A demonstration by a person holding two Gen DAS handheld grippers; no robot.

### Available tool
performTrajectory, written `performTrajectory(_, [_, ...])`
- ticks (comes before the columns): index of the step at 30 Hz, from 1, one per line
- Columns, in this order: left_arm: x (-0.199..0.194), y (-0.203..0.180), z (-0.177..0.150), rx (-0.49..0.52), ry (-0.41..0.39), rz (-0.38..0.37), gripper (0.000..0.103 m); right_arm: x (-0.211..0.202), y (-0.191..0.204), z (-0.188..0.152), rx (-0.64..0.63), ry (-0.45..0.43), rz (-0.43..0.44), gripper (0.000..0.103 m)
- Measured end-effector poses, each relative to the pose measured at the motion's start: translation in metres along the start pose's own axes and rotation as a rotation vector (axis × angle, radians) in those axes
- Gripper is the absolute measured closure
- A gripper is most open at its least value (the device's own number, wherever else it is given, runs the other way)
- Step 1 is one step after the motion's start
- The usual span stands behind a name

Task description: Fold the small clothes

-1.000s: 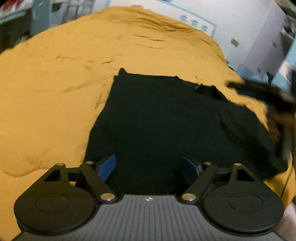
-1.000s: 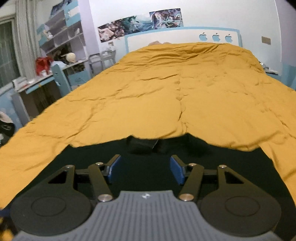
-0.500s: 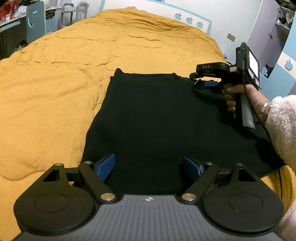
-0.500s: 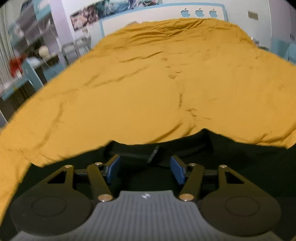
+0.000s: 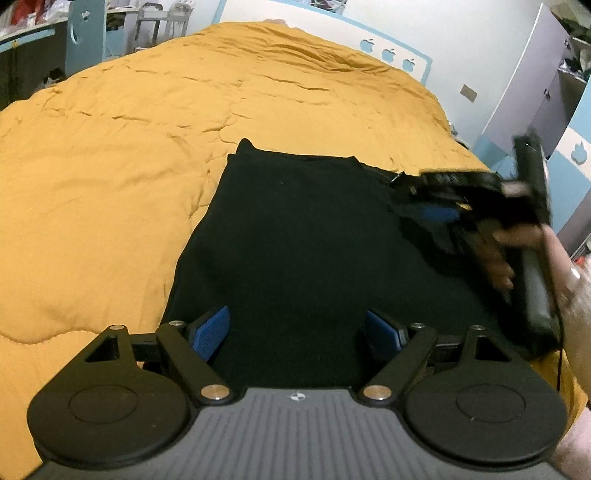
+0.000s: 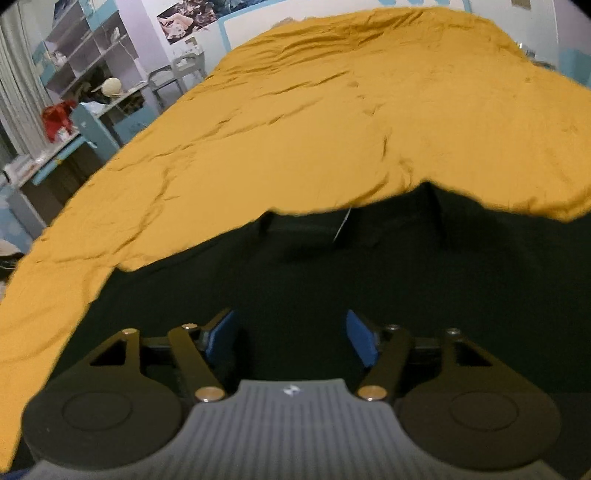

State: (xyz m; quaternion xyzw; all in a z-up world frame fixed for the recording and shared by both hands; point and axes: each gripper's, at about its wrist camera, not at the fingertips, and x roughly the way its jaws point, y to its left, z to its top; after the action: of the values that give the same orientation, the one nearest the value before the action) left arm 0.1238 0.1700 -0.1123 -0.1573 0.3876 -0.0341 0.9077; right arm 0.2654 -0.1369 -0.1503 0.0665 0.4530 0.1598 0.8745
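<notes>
Black garment [image 5: 306, 240] lies flat at twelve o'clock of both grippers: left gripper [image 5: 297, 334] wide open, empty; right gripper [image 6: 291, 341] opening, nothing gripped.

A bed under a mustard-yellow quilt [image 6: 332, 122] fills most of the room. Its headboard [image 5: 391, 55] is white with blue trim and apple shapes. Off the bed's left edge stand open wall shelves [image 6: 85, 55], a blue-edged desk [image 6: 55, 155] piled with things, and a chair [image 6: 184, 70]. Posters [image 6: 184, 22] hang on the pale wall. A curtain [image 6: 14, 92] hangs at far left. A lilac wardrobe [image 5: 532, 85] stands off the right edge.
</notes>
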Motion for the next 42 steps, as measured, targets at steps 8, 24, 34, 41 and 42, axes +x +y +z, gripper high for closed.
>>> performTrajectory(8, [0.0,-0.003,-0.001,0.031,0.007,0.014,0.006,-0.064,0.005,-0.064,0.014,0.071,0.072,0.038])
performTrajectory(24, [-0.007,0.025,-0.001,-0.131,0.009,-0.109,0.006,-0.171,0.016,-0.171,0.026,0.023,0.145,0.034])
performTrajectory(34, [-0.016,0.027,-0.009,-0.132,-0.032,-0.144,0.012,-0.166,0.029,-0.18,-0.069,-0.027,0.088,0.029])
performTrajectory(41, [-0.06,0.057,0.007,-0.206,-0.093,-0.066,0.012,-0.178,0.063,-0.159,-0.196,-0.047,0.201,0.029])
performTrajectory(42, [-0.062,0.062,0.009,-0.211,-0.088,-0.037,0.012,-0.174,0.075,-0.16,-0.254,-0.054,0.193,0.029])
